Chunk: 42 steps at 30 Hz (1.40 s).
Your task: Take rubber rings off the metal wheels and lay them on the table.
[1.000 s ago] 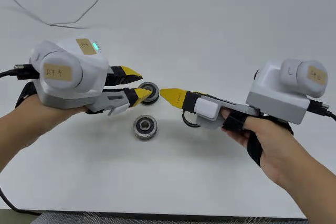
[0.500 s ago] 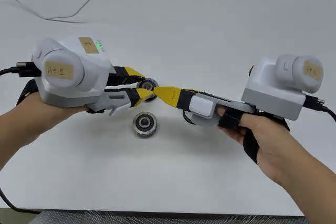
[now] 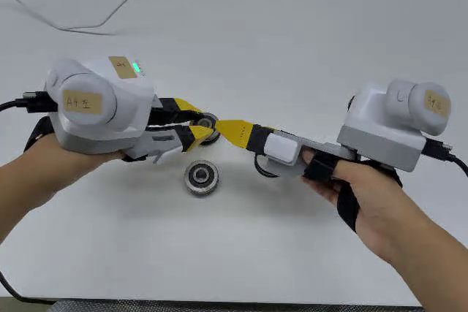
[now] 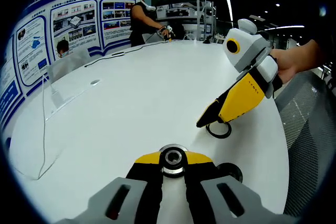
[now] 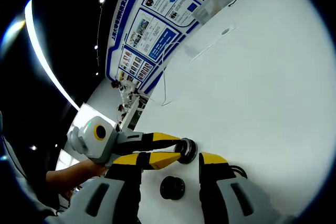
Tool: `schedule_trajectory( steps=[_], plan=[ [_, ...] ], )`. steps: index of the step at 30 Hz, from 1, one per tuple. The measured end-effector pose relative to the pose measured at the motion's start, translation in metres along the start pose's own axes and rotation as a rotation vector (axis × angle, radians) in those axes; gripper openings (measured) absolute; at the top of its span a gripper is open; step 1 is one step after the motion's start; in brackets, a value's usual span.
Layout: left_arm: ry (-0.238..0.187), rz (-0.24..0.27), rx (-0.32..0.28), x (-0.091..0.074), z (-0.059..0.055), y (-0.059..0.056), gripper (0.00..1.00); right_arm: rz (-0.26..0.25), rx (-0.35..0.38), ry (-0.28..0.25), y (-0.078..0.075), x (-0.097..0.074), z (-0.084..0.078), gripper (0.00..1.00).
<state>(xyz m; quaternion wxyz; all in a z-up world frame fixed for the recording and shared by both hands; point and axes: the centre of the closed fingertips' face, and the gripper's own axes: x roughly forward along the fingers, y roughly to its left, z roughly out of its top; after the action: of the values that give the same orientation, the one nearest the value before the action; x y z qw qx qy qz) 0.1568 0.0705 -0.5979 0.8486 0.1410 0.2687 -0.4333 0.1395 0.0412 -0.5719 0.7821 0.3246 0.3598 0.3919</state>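
White table [image 3: 307, 42] in a dim hall, ceiling strip lights [image 4: 229, 7], blue-framed poster boards [image 4: 79, 22] behind.

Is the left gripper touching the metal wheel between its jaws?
Touching. In the left gripper view, the left gripper clamps the metal wheel on both sides.

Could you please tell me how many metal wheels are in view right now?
2. One metal wheel is held in the left gripper; the other wheel lies free on the table, nearer the person. The grippers might hide another.
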Motion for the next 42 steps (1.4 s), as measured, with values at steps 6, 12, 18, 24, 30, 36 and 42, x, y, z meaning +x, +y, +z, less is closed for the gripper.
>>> schedule_trajectory(
  steps=[6,12,18,24,30,36,42],
  plan=[
    [0.006,-0.003,0.015,0.001,-0.001,-0.001,0.14,0.004,0.005,0.0,0.002,0.001,-0.001,0.45],
    [0.008,-0.009,0.029,0.001,-0.001,0.0,0.14,0.015,0.012,-0.003,0.004,0.003,-0.002,0.45],
    [0.021,-0.011,0.054,0.001,-0.002,0.0,0.13,0.032,0.029,-0.008,0.006,0.011,-0.001,0.48],
    [0.013,-0.004,0.045,0.001,-0.002,0.001,0.13,0.049,0.065,-0.004,0.01,0.022,-0.005,0.57],
    [0.006,-0.007,0.035,0.001,-0.003,0.002,0.13,0.051,0.086,-0.002,0.009,0.029,-0.006,0.6],
    [0.005,-0.006,0.032,0.001,-0.002,0.002,0.13,0.058,0.102,-0.002,0.01,0.033,-0.006,0.61],
    [0.002,-0.005,0.028,0.001,-0.002,0.002,0.13,0.056,0.107,0.002,0.01,0.035,-0.008,0.62]
  ],
)
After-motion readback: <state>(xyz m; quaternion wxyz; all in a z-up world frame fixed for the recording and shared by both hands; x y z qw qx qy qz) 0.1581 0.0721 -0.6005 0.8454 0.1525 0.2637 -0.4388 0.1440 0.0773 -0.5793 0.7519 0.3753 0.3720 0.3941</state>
